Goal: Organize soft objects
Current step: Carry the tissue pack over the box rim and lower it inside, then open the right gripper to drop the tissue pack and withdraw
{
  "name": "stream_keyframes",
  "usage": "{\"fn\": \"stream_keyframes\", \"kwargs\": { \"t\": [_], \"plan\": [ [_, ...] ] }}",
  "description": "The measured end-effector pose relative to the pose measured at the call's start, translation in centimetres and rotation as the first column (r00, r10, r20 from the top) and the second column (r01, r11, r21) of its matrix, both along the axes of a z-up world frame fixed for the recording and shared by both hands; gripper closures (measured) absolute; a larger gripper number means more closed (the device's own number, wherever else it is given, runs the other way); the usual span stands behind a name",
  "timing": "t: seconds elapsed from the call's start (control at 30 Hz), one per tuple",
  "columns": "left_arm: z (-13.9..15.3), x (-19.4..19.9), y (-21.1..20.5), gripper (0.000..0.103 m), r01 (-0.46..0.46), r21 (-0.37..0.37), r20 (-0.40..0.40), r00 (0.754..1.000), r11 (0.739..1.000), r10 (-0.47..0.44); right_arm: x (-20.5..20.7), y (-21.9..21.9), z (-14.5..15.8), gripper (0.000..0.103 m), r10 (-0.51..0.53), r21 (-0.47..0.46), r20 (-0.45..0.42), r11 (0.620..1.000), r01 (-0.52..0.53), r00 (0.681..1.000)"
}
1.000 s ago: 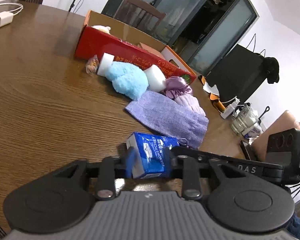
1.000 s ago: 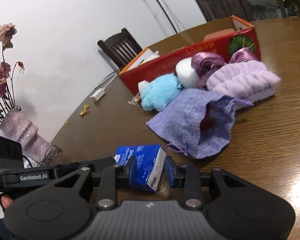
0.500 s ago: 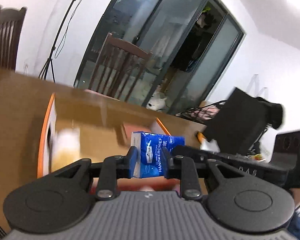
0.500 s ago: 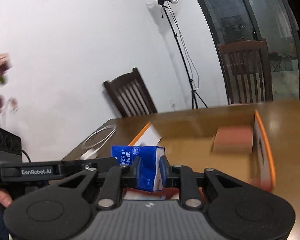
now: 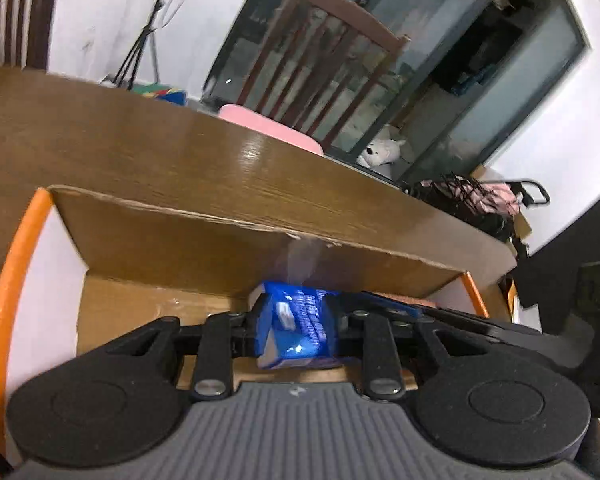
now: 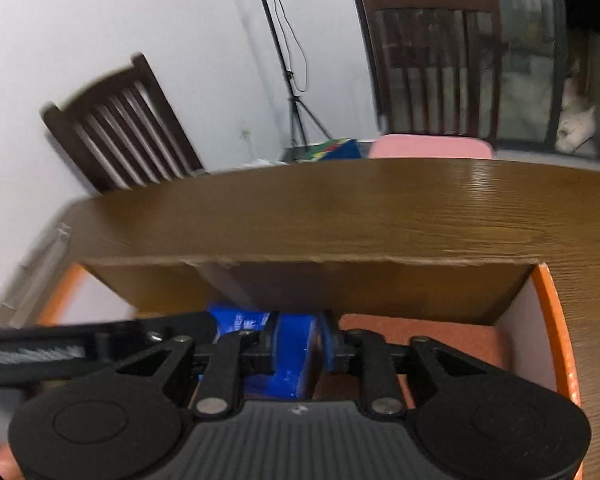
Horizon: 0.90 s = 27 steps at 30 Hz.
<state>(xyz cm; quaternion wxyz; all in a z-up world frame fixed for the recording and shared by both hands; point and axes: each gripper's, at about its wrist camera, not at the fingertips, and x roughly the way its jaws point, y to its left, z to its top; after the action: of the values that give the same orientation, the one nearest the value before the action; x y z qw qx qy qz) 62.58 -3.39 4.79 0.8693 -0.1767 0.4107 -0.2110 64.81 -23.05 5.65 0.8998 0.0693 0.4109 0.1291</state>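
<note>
1. Gripping a blue tissue pack (image 5: 296, 330) from both sides: left gripper (image 5: 296, 326) clenched on it, fingers pressed against its left and right faces.
2. Clamped on the same blue tissue pack (image 6: 294, 352) by the right gripper (image 6: 298, 346) too, its blue-padded fingers tight against the pack.
3. Held low inside an open cardboard box (image 5: 160, 240), near the brown back wall, above the box floor; cannot tell whether touching it.
4. Edged in orange along the box rim (image 6: 556, 336), with white inner side walls and a reddish pad (image 6: 420, 336) on the floor at the right.
5. Resting on a wooden table (image 6: 360, 212), box and all.
6. Standing beyond the table: two dark wooden chairs (image 6: 120, 128), one with a pink seat cushion (image 6: 430, 148), plus a light-stand tripod (image 6: 296, 92) by the white wall.
</note>
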Motion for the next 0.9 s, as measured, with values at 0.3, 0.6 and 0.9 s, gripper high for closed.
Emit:
{"fn": "stream_keyframes", "kwargs": {
  "t": [0.3,0.6,0.9],
  "plan": [
    [0.3,-0.4,0.0,0.061,0.004,-0.003,0.026,1.000,1.000,-0.004,-1.3,-1.0,-1.0,0.080,0.006,0.042,0.033,0.999,-0.007,0.999],
    [6.4,-5.5,1.9,0.053,-0.025,0.058,0.127,0.992,0.998,0.017,-4.4,-1.1,5.0,0.063,0.003,0.027,0.120,1.000,-0.006,0.993],
    [11.9,-18.4,6.1,0.028,-0.172,0.271,0.325,0.943,0.947,0.078,-16.4,-4.2,12.9,0.024,0.041,-0.080,0.292,0.997,-0.018,0.956]
  ]
}}
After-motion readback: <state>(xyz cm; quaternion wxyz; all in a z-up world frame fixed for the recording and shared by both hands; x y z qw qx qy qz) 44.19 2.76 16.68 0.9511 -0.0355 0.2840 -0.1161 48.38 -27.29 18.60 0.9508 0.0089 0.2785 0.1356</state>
